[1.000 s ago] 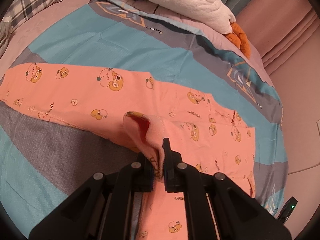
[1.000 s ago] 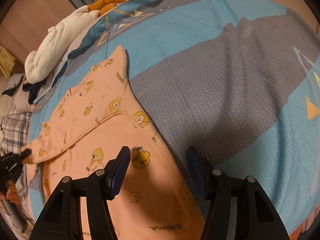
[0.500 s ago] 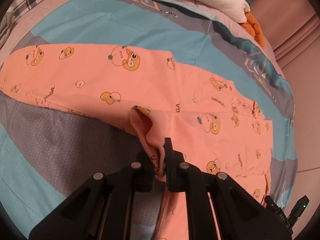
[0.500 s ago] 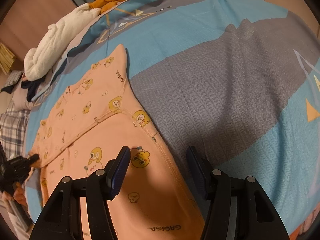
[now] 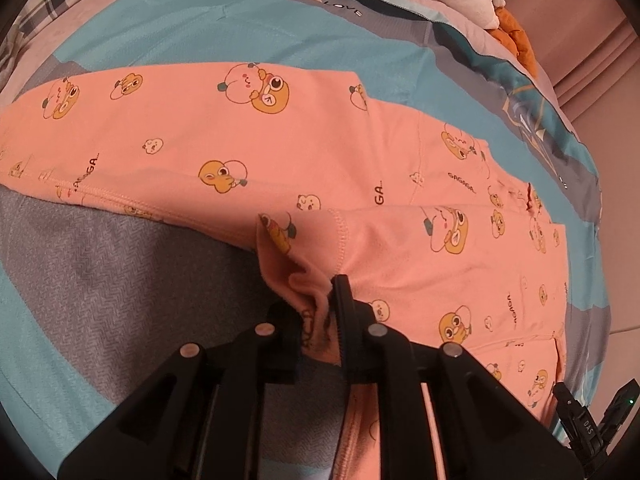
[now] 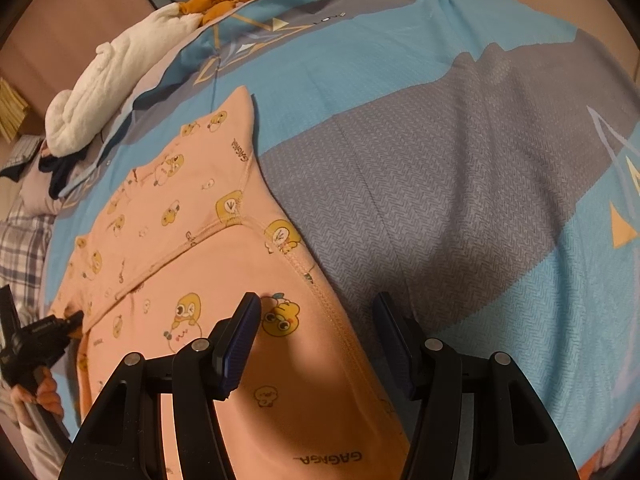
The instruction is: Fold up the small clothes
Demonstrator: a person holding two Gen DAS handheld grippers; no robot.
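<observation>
Left gripper (image 5: 316, 312) – jaws opening, garment (image 5: 280, 152) hem bunched between | right gripper (image 6: 316, 336) – released, above garment edge

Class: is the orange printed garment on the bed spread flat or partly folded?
Partly folded: the orange garment has one sleeve laid over its body, with that cuff bunched between the left gripper's opening jaws.

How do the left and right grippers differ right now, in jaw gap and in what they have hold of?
The left gripper has narrow jaws, now opening, with a bunched fold of the orange garment between them; the right gripper stands wide with nothing pinched. The left meets the garment at a folded-over edge; the right hovers above its hem and the grey bedspread. Both are black and point down at the bed.
</observation>
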